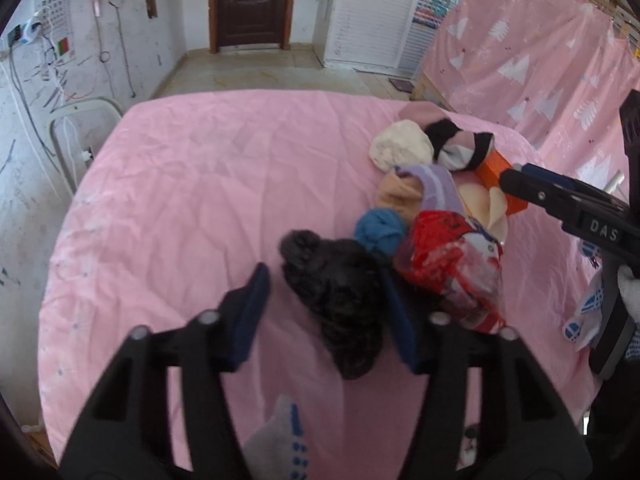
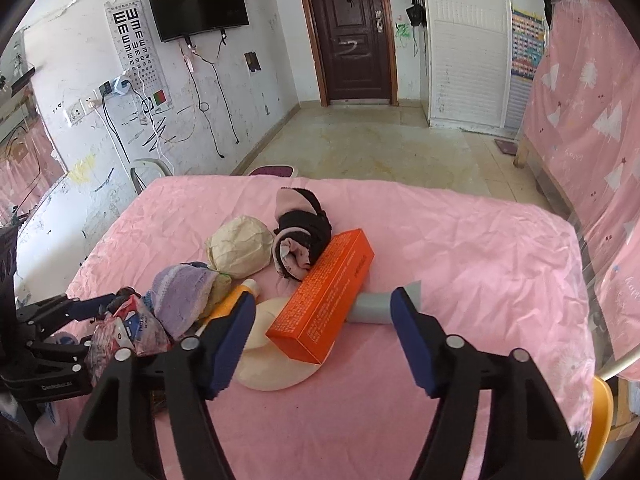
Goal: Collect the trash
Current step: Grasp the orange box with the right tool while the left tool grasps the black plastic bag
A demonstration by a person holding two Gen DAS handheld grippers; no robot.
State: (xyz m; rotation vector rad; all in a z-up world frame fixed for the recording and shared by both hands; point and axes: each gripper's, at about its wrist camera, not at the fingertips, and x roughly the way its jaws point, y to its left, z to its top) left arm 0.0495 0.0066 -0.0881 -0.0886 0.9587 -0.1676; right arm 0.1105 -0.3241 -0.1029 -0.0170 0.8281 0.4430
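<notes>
A heap of items lies on a pink-covered table (image 1: 180, 184). In the left wrist view my left gripper (image 1: 326, 312) is open, its blue pads on either side of a black fuzzy bundle (image 1: 340, 292). Beside it are a red and white crumpled wrapper (image 1: 452, 264), a blue ball (image 1: 380, 230) and a cream paper ball (image 1: 400, 146). In the right wrist view my right gripper (image 2: 324, 332) is open just above an orange box (image 2: 324, 300), which lies on a cream round lid (image 2: 272, 376) with a grey tube (image 2: 372, 306) behind it.
A pink and black sock roll (image 2: 302, 232), a purple knit piece (image 2: 184, 296) and a yellow tube (image 2: 236, 296) lie in the heap. A grey sock (image 1: 280, 440) lies at the near edge. A white chair (image 1: 76, 140) stands left; pink curtains (image 2: 592, 120) hang right.
</notes>
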